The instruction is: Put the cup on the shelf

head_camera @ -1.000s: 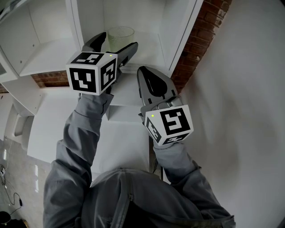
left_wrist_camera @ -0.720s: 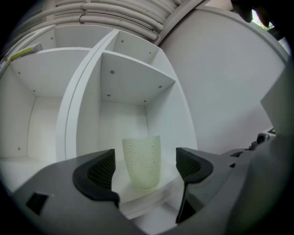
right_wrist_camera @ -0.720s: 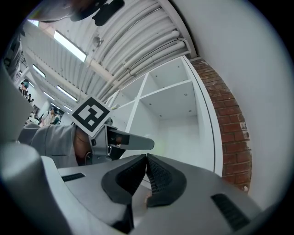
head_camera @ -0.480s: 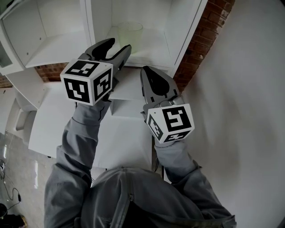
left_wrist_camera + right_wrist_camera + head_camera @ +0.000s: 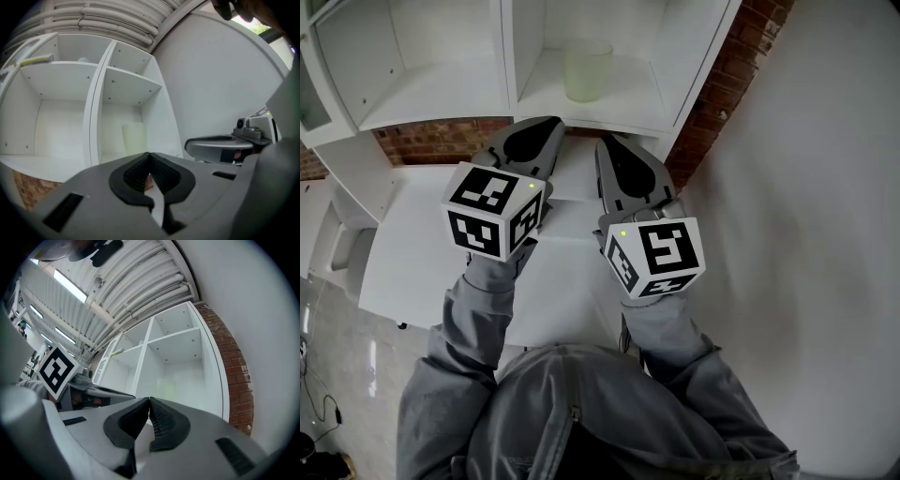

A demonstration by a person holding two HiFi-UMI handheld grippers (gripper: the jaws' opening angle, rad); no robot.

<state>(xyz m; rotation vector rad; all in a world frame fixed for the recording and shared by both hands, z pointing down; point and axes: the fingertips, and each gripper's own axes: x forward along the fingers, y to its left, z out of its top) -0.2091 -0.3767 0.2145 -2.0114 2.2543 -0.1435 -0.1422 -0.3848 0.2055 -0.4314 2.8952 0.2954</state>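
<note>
A pale translucent cup (image 5: 587, 70) stands upright on a white shelf (image 5: 609, 108) inside the right-hand compartment; it also shows as the cup (image 5: 135, 138) in the left gripper view and faintly as the cup (image 5: 166, 387) in the right gripper view. My left gripper (image 5: 546, 127) is shut with nothing in it, below and in front of the shelf's edge, apart from the cup. My right gripper (image 5: 609, 145) sits beside it, also shut and empty.
The white shelving unit has a vertical divider (image 5: 508, 52) left of the cup and a side wall (image 5: 698, 56) at its right. A brick wall (image 5: 727, 70) runs behind the unit. A white table (image 5: 422, 244) lies under both grippers, and a plain white wall (image 5: 816, 234) is to the right.
My left gripper has let go of the cup, drawn back toward me out of the shelf compartment, and its jaws have shut. The cup stays on the shelf. The right gripper barely moved.
</note>
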